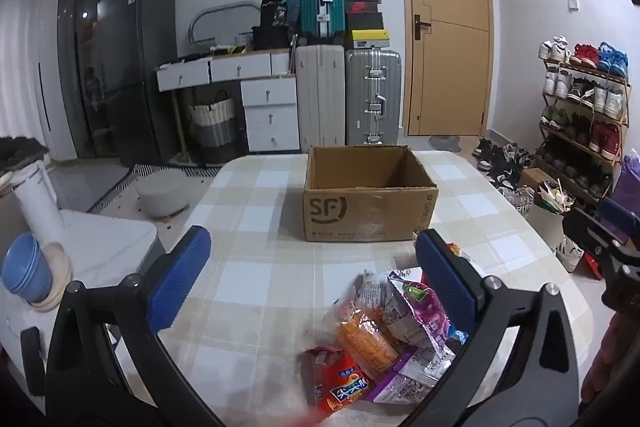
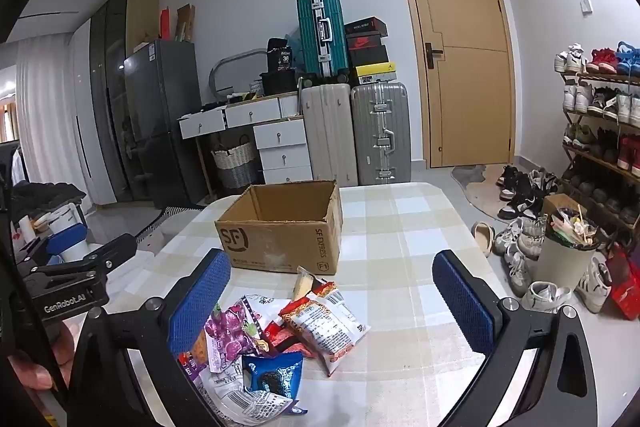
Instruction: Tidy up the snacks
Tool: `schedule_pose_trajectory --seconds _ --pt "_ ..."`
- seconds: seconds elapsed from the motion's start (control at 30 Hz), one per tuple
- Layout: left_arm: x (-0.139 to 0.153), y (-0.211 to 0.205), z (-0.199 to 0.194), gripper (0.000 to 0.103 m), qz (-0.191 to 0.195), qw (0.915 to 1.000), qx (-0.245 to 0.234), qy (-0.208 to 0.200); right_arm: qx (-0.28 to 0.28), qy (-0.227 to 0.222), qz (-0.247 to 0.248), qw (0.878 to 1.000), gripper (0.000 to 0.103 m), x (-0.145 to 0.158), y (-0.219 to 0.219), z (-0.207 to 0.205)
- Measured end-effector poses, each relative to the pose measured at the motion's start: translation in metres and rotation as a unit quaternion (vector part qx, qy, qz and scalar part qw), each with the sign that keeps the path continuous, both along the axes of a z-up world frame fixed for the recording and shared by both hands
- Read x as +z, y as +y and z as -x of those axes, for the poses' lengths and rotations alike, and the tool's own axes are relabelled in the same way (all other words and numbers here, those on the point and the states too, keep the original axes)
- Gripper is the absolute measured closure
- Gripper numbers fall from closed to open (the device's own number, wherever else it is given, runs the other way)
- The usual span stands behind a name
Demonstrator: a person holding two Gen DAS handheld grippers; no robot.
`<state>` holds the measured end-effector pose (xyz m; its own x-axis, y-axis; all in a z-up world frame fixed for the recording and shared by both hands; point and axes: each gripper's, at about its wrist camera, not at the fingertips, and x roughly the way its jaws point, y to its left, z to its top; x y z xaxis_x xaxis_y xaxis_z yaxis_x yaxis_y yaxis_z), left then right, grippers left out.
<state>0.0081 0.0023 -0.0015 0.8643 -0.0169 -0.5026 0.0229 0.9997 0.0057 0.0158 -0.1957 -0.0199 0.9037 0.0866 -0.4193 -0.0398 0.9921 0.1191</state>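
An open, empty cardboard box (image 1: 370, 195) marked SF stands on the checked tablecloth (image 1: 248, 219) at the far middle of the table. A pile of snack packets lies nearer: a red packet (image 1: 340, 383), an orange one (image 1: 364, 339) and a purple grape one (image 1: 416, 307). My left gripper (image 1: 312, 247) hovers open above the table, left of the pile, with nothing between its blue pads. In the right wrist view the box (image 2: 280, 227) sits behind the pile, which shows a noodle packet (image 2: 328, 323) and a blue cookie packet (image 2: 276, 375). My right gripper (image 2: 331, 267) is open over them, holding nothing.
A full waste bin (image 2: 568, 259), loose shoes and a shoe rack (image 2: 600, 131) stand right of the table. Suitcases (image 2: 380, 131), a drawer desk and a door are at the back wall. Blue bowls (image 1: 28, 271) sit on a white surface to the left.
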Motion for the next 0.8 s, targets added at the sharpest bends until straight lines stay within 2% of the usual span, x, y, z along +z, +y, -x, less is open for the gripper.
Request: schedule_pose_trajectory --seconds 0.07,0.13,0.2,0.5,0.8 --pt "0.002 0.007 -0.013 0.001 0.007 0.9999 0.008 0.000 0.000 -0.001 0.001 1.000 0.000 0.000 0.000 0.001" --pt "0.004 0.006 0.005 0.001 -0.001 0.9985 0.012 -0.053 0.001 -0.003 0.003 1.000 0.000 0.001 0.002 0.002" --pt "0.008 0.015 0.009 0.001 0.017 0.9983 0.007 -0.056 -0.001 -0.003 -0.004 1.000 0.000 0.001 0.000 0.002" --pt "0.005 0.006 0.024 0.001 -0.003 0.9978 0.014 -0.065 0.000 -0.003 -0.001 1.000 0.000 0.003 0.000 0.005" --pt "0.002 0.006 0.019 0.001 0.008 0.9985 0.010 -0.052 -0.006 -0.004 0.011 1.000 0.000 -0.001 0.002 0.005"
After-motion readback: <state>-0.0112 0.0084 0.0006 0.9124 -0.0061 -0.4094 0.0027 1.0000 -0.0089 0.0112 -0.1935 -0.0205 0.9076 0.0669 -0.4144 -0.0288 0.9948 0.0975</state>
